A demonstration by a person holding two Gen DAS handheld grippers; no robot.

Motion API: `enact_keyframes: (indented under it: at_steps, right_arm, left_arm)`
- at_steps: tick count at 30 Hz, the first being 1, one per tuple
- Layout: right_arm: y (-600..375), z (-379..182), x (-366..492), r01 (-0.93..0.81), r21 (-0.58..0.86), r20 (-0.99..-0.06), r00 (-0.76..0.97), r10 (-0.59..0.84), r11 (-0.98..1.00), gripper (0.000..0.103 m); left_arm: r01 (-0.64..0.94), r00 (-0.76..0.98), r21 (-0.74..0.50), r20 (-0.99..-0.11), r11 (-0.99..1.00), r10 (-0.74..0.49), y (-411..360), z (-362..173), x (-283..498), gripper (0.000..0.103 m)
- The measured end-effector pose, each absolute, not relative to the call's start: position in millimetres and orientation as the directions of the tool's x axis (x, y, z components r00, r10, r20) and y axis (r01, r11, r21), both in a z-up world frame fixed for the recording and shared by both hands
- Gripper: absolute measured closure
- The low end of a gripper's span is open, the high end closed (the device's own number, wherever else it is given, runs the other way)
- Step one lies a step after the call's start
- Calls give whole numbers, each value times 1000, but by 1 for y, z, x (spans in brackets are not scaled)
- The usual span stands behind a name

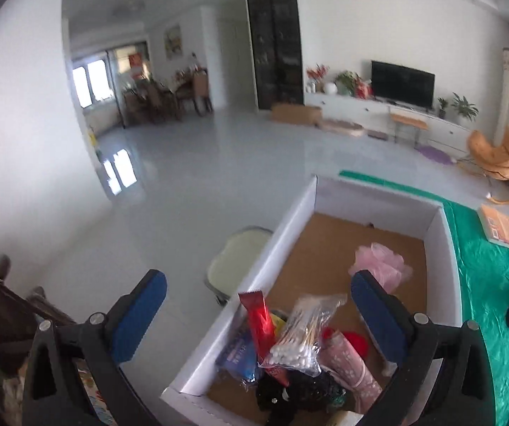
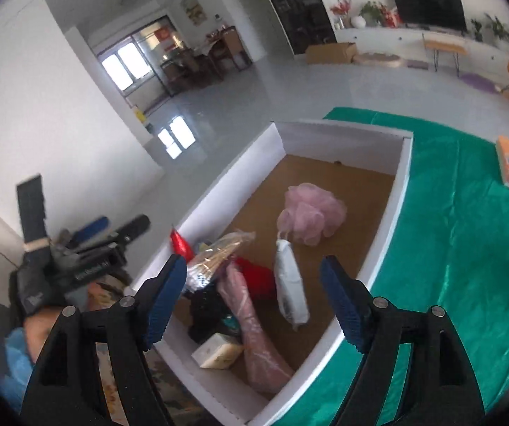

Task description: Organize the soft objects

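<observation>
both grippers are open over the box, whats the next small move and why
Probably lower the right gripper onto the grey pouch and close. Both grippers are open and empty, and the pouch lies between the right fingers in the white box, apart from the pink mesh puff.
</observation>
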State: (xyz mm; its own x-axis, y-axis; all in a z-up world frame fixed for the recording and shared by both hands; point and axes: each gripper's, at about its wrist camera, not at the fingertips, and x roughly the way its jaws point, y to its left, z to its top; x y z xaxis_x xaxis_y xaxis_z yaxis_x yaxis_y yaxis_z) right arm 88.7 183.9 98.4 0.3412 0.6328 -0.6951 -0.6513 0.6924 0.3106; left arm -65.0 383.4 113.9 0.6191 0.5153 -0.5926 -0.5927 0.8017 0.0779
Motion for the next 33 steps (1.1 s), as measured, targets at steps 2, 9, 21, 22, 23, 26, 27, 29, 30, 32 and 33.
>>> enact_keyframes:
  at_steps: [2, 9, 21, 22, 23, 26, 27, 29, 30, 32, 33]
  right_arm:
    - [182, 100, 82, -653, 232, -710, 393, 585, 720, 22]
    - [166, 100, 73, -601, 118, -740, 478, 474, 790, 22]
    - [167, 106, 59, -600, 0, -726, 551, 413, 800, 22]
    - [167, 106, 58, -600, -7, -725, 554, 409, 800, 22]
    - [167, 105, 58, -600, -14, -725, 557, 405, 800, 22]
    - [169, 103, 57, -604, -29, -727, 559, 398, 796, 22]
    - [169, 101, 57, -606, -31, -729, 557, 397, 795, 22]
    - [170, 99, 57, -608, -35, -734, 554, 392, 794, 22]
    - [171, 98, 57, -609, -36, -736, 553, 391, 793, 22]
    - [172, 98, 56, -610, -41, -738, 553, 388, 791, 22]
    - [172, 98, 55, -609, -45, -738, 555, 385, 792, 22]
  left_arm:
    - [-591, 639, 48, -582, 805, 503, 378, 125, -79, 0]
    - [-510, 672, 27, -612, 860, 417, 341, 130, -82, 0]
    - [-521, 666, 74, -588, 850, 459, 334, 131, -93, 0]
    - [-523, 661, 74, -593, 849, 459, 335, 129, -93, 0]
    - [-524, 658, 74, -597, 848, 459, 336, 127, -92, 0]
    - [-529, 653, 77, -599, 845, 464, 337, 124, -92, 0]
    - [-530, 653, 78, -598, 844, 465, 338, 124, -92, 0]
    - [-533, 652, 76, -598, 843, 466, 339, 125, -93, 0]
    - [-534, 652, 74, -598, 842, 466, 340, 124, -93, 0]
    - [-537, 650, 70, -601, 841, 465, 341, 123, -93, 0]
    - [-539, 648, 69, -602, 840, 465, 342, 123, -93, 0]
